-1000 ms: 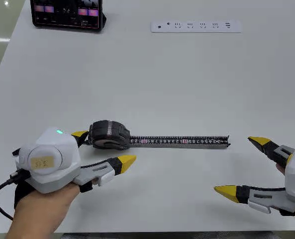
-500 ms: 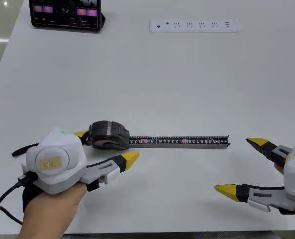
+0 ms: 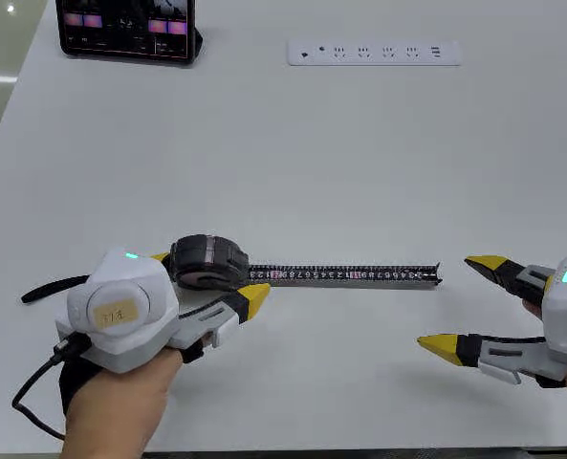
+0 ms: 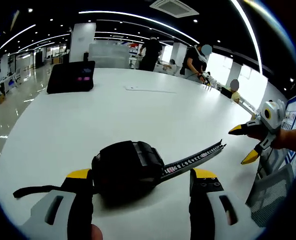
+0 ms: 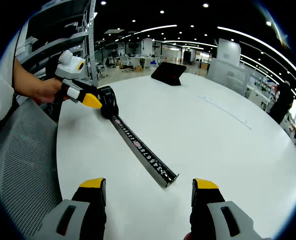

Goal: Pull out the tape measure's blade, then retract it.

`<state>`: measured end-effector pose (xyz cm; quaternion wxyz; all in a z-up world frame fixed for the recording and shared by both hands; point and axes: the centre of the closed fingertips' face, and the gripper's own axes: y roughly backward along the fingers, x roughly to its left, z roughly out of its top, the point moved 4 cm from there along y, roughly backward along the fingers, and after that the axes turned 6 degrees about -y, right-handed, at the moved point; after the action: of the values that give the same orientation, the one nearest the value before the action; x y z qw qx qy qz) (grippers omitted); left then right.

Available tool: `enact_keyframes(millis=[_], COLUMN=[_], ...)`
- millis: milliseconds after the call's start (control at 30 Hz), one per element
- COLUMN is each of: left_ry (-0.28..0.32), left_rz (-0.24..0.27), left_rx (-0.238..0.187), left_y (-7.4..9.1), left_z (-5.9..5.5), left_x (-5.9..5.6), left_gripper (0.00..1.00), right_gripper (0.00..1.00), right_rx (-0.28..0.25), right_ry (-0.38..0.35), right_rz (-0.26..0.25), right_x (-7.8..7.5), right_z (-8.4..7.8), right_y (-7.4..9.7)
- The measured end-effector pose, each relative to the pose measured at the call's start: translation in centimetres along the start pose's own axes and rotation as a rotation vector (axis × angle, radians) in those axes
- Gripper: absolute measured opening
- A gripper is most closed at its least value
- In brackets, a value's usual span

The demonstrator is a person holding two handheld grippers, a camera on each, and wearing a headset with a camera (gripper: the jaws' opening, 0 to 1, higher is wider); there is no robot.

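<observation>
My left hand-held gripper [image 3: 205, 277] is wearing a rounded white shell, with a pale yellow handwritten sticker [image 3: 114, 313] and a small green light [image 3: 130, 255] glowing on top. Its black jaws are ending in yellow fingertips [image 3: 254, 298]. A black cable [image 3: 32, 380] is coming out of its rear. My right hand-held gripper [image 3: 455, 302] is showing the same colours. I am wearing a white sleeve [image 5: 0, 85].

A wide, smooth white table [image 3: 359, 172] carries a black round-cased tape measure [image 3: 207, 260] near its front edge. Its dark numbered metal blade [image 3: 345, 274] lies drawn out flat to the right, and its black strap [image 3: 54, 287] trails left. Toward the far edge sit a dark tablet with a lit screen [image 3: 128, 27] and, well apart from it, a flat white power strip [image 3: 373, 53].
</observation>
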<state>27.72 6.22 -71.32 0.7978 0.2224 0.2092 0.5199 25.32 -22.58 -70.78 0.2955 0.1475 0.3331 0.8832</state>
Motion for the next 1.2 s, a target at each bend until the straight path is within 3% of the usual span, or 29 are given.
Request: enact_keyframes(millis=[400, 833, 1200], left_ry=[0.028, 0.07, 0.087], left_rz=[0.069, 0.112, 0.137], left_rx=[0.005, 0.011, 0.017], left_y=[-0.7, -1.3, -1.3], left_z=[0.0, 0.0, -0.1], left_x=[0.5, 0.8, 1.1], left_gripper=[0.69, 0.66, 0.62], right_gripper=[0.6, 0.53, 0.48], right_rx=[0.034, 0.108, 0.137], right_ry=[0.052, 0.135, 0.176], right_rz=[0.029, 0.084, 0.112], right_x=[-1.2, -2.4, -3.1], right_z=[0.3, 0.3, 0.5], right_y=[-0.5, -1.1, -1.5])
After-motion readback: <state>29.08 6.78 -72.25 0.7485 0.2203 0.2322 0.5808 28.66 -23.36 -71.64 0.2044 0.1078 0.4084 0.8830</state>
